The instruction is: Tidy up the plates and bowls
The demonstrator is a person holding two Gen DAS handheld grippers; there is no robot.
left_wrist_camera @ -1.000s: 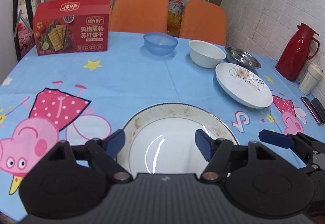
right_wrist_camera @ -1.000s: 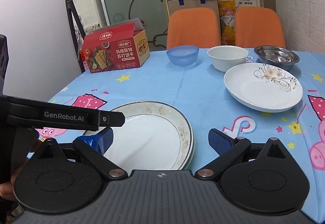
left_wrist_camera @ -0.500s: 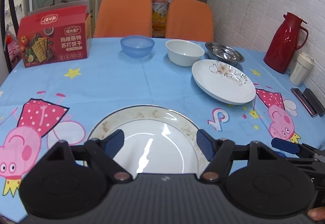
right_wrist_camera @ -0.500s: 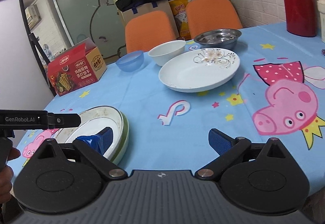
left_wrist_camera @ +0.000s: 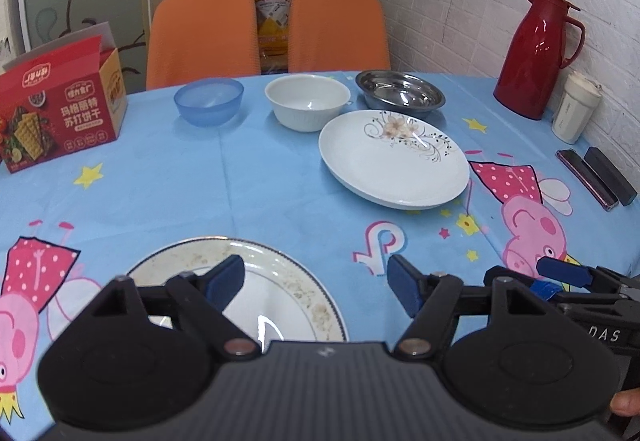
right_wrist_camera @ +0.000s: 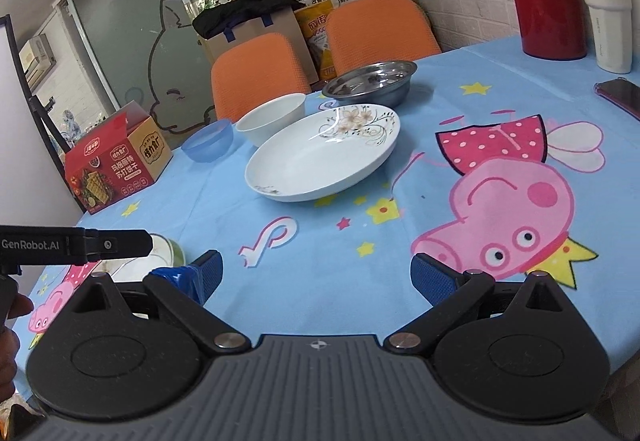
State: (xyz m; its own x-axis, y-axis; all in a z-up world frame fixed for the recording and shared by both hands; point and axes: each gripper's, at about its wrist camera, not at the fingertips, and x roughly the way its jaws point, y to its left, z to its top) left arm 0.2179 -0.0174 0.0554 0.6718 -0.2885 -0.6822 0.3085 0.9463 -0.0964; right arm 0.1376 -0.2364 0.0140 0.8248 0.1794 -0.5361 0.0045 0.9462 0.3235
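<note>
both the left gripper (left_wrist_camera: pixel 316 279) and right gripper (right_wrist_camera: pixel 316 273) gape empty, gold-rimmed plate (left_wrist_camera: pixel 280 281) at six o'clock possibly stacked, while floral plate (left_wrist_camera: pixel 394 161) and three bowls at twelve remain unsorted.

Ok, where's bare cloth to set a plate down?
Free: between the cracker box, the gold-rimmed plate and the floral plate. Crowded: far edge, where blue bowl, white bowl and steel bowl line up.
</note>
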